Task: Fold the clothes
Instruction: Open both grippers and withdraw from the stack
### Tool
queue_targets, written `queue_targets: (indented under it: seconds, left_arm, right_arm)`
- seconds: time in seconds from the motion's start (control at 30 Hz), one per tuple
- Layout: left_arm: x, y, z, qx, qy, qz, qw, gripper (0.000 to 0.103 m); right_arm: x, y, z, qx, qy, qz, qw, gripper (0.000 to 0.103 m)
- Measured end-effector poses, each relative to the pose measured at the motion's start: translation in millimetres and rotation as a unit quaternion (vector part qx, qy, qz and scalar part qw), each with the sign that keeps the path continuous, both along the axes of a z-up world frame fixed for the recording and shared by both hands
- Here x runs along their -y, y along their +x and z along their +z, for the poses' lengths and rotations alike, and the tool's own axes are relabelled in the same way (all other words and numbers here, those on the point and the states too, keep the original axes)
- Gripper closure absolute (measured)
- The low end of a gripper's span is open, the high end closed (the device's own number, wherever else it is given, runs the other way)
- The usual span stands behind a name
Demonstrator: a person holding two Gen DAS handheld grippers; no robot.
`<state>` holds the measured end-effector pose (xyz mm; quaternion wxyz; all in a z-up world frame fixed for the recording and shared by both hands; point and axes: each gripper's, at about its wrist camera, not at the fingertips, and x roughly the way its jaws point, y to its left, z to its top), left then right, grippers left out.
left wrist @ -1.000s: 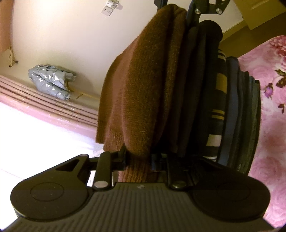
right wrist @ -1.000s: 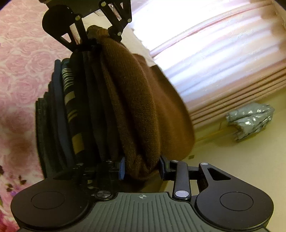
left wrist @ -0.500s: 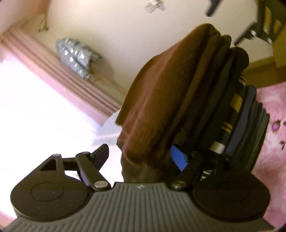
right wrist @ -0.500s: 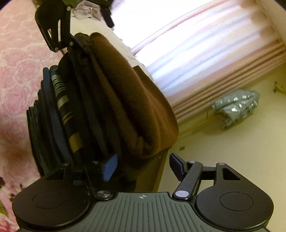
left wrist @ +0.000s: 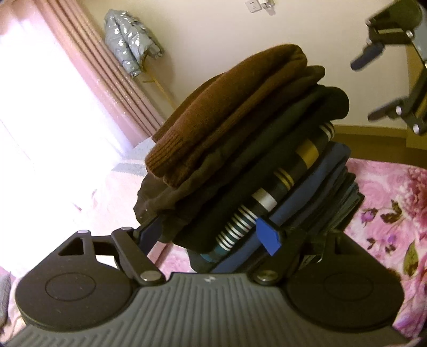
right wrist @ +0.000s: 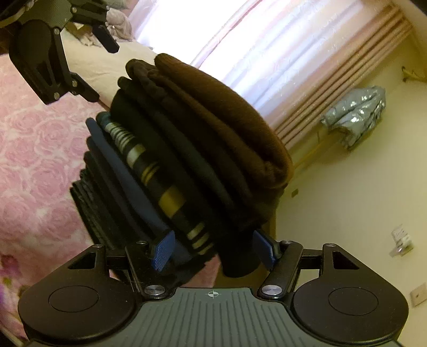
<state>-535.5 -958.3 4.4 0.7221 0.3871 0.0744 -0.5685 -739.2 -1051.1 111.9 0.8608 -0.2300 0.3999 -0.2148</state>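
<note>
A stack of folded clothes (left wrist: pixel 267 170) stands on the pink floral bedspread (left wrist: pixel 387 192). A folded brown knit sweater (left wrist: pixel 226 106) lies on top, over dark garments, a striped one (left wrist: pixel 288 170) and a navy one. My left gripper (left wrist: pixel 208 235) is open, its blue-padded fingers on either side of the stack's near edge. In the right wrist view the same stack (right wrist: pixel 165 165) shows with the brown sweater (right wrist: pixel 226 120) on top. My right gripper (right wrist: pixel 213 248) is open at the opposite edge. Each gripper shows in the other's view, open and clear of the stack.
Bright window with pink curtains (left wrist: pixel 101 66) lies beyond the bed. A silver puffer jacket (left wrist: pixel 128 50) hangs on the cream wall, also in the right wrist view (right wrist: pixel 357 114). A wall socket (right wrist: pixel 400 237) is nearby. Crumpled pale clothes (right wrist: pixel 120 24) lie at the bed's far end.
Both grippers have opened and let go of the brown sweater, which now rests on top of the stack. Both have drawn back and tilted; the far gripper no longer touches the pile.
</note>
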Motion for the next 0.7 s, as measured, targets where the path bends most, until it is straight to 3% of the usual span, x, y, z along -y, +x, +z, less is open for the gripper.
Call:
queue_targets:
  seconds: [0.17,0.2,0.23,0.27,0.3,0.5,0.7]
  left_arm:
    - [-16,2,-3,-0.067,-0.001,0.035,0.9971,0.025]
    - [-20,2,-3,-0.081,-0.001,0.041,0.9958,0.020]
    - [-23,2,-4,-0.095,-0.001,0.048,0.9943,0.017]
    - [-27,3,-4,-0.109,-0.001,0.055,0.9925,0.008]
    - [-31,3,-5,-0.123,-0.001,0.062,0.9905,0.001]
    - [-52,6,-7,-0.206,0.000,0.101,0.9733,0.002]
    - [-99,11,-8,-0.268,0.002,0.137,0.9537,0.002]
  right_arm:
    - [-2,-2,8,0.035,0.075,-0.038,0.996,0.036]
    - [-2,-2,10,0.044,0.095,-0.048,0.993,0.034]
    - [-3,-3,13,0.052,0.115,-0.057,0.990,0.028]
    - [-4,-4,15,0.066,0.135,-0.069,0.986,0.007]
    - [-6,-6,18,0.082,0.154,-0.083,0.981,0.001]
    - [-24,-16,25,0.142,0.272,-0.199,0.931,0.001]
    - [-72,-30,22,0.166,0.319,-0.303,0.883,0.001]
